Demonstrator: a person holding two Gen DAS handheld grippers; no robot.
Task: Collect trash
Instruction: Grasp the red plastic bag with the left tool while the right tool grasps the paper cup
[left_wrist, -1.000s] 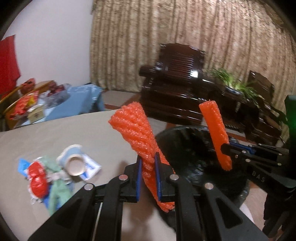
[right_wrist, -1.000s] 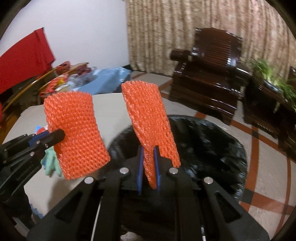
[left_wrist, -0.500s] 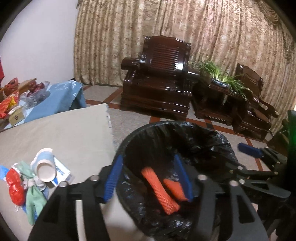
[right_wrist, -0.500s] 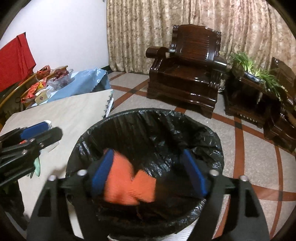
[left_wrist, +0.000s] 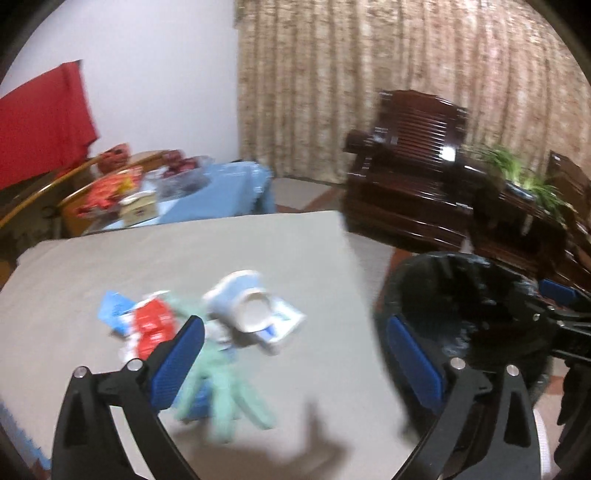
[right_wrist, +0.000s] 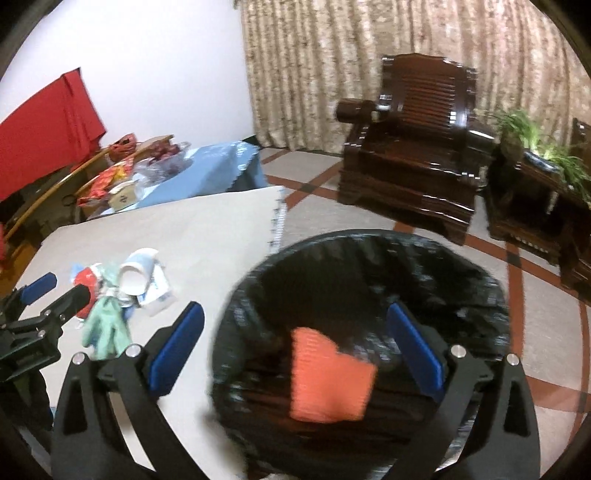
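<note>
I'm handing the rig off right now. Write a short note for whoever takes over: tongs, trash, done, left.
Left tongs: just opened, empty, over the table by the trash pile.
Right tongs: just opened, empty, above the black-lined bin.
Done: orange foam netting is in the bin.
Left: paper cup on its side, red wrapper, green glove and blue-white wrappers, clustered on the table beside the bin.

Both hand-held grippers look the same: left hand-held gripper (left_wrist: 295, 354) and right hand-held gripper (right_wrist: 295, 341) have chunky black frames, silver screws near the knuckles and blue, probably ribbed (blurry) finger pads (left_wrist: 177, 365).
</note>
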